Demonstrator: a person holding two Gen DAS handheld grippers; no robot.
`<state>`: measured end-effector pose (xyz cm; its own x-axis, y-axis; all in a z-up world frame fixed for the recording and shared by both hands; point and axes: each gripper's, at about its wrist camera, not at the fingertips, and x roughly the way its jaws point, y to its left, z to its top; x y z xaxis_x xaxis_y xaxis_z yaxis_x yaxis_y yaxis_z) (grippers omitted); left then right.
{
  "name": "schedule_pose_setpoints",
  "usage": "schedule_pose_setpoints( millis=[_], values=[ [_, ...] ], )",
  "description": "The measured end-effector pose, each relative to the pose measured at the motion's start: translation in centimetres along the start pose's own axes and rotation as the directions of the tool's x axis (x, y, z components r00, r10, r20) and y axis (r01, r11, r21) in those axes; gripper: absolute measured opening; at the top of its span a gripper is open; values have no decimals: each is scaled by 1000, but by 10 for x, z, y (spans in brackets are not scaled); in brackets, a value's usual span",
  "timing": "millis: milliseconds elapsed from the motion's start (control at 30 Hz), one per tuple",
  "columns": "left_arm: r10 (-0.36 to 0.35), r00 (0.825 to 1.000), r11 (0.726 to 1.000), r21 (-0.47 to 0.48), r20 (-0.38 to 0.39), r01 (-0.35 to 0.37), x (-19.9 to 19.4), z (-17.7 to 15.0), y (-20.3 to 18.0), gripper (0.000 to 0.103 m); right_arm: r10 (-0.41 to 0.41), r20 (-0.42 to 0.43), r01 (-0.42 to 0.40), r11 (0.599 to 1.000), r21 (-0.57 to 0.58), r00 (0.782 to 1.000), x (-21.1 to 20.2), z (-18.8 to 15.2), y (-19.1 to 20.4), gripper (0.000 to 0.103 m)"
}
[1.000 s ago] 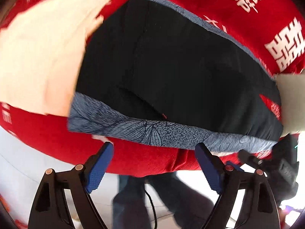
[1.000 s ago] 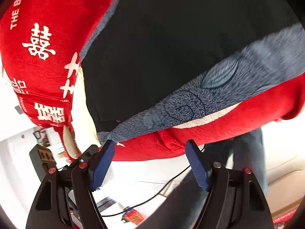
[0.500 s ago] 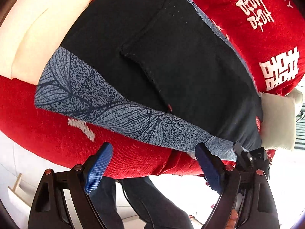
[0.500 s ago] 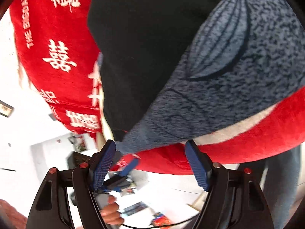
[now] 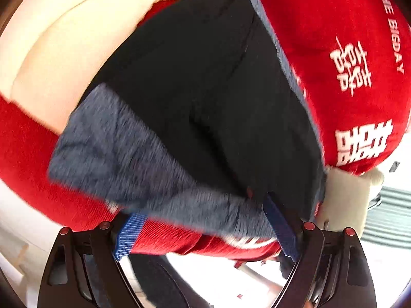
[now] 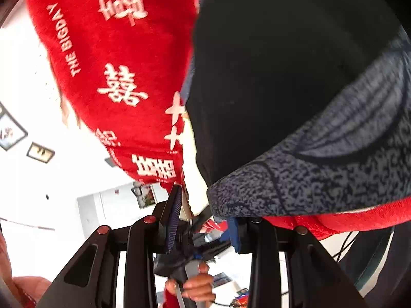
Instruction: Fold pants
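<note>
Black pants (image 5: 205,97) with a grey-blue leaf-print waistband (image 5: 143,169) lie flat on a red cloth with white characters (image 5: 359,51). My left gripper (image 5: 205,228) is open, its blue pads on either side of the waistband edge at the cloth's near edge. In the right wrist view the pants (image 6: 282,64) fill the upper right and the waistband corner (image 6: 257,192) sits just above my right gripper (image 6: 205,220), whose jaws have narrowed around the corner; I cannot tell whether they grip it.
A cream surface (image 5: 64,51) shows beyond the red cloth at the left. A white padded block (image 5: 346,200) lies at the cloth's right end. The red cloth (image 6: 123,64) drops off at its near edge, with white floor (image 6: 51,205) below.
Both grippers have moved in onto the waistband. The left pads now straddle its edge. The right jaws have narrowed a lot around the waistband corner.
</note>
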<state>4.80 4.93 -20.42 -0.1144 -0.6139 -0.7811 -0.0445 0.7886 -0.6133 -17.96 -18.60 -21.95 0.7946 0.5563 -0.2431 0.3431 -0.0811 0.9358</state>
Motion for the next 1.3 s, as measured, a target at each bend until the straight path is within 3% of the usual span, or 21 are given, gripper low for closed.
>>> schedule_pose_setpoints(
  millis=[133,167,200,300,367,533,700,767,800,967,1100,1300],
  values=[
    [24,999,1000,-19,24,-23,6,7,-3,88,-10,-27,10,1000,-23,1000,-2,1,1,36],
    [34,999,999,-18,33,-33,8,7,-5,74,-13,-32,12,1000,-21,999,1,2,-1,37],
    [40,998,999,-6,41,-40,9,7,-8,51,-18,-34,18,1000,-18,999,1,1,-5,39],
    [61,998,998,17,28,-62,14,10,-3,34,-63,-11,63,998,-8,998,-10,-3,-24,39],
    [64,998,998,27,18,-65,12,11,2,30,-86,23,85,996,26,996,-19,-2,-39,39],
    [82,997,993,80,1,-82,14,15,-2,30,-75,131,61,993,102,989,-57,1,-71,39],
    [104,994,987,121,-19,-101,13,17,-7,29,49,250,-114,961,252,967,-80,-2,-100,38],
    [119,993,983,140,-21,-115,9,17,-11,22,1,278,-86,952,294,961,-84,-6,-97,11],
    [119,993,983,145,-23,-115,8,18,-15,22,-37,283,-50,954,294,959,-86,-7,-91,3],
    [100,995,982,165,-14,-96,-13,20,-27,22,-118,263,69,980,187,958,-96,-6,-37,3],
    [77,997,977,197,6,-77,-31,21,-50,22,-140,234,112,985,131,962,-99,0,-2,3],
    [47,997,973,221,62,-59,-47,45,-95,22,-180,157,184,983,-12,971,-96,42,56,3]
  ],
)
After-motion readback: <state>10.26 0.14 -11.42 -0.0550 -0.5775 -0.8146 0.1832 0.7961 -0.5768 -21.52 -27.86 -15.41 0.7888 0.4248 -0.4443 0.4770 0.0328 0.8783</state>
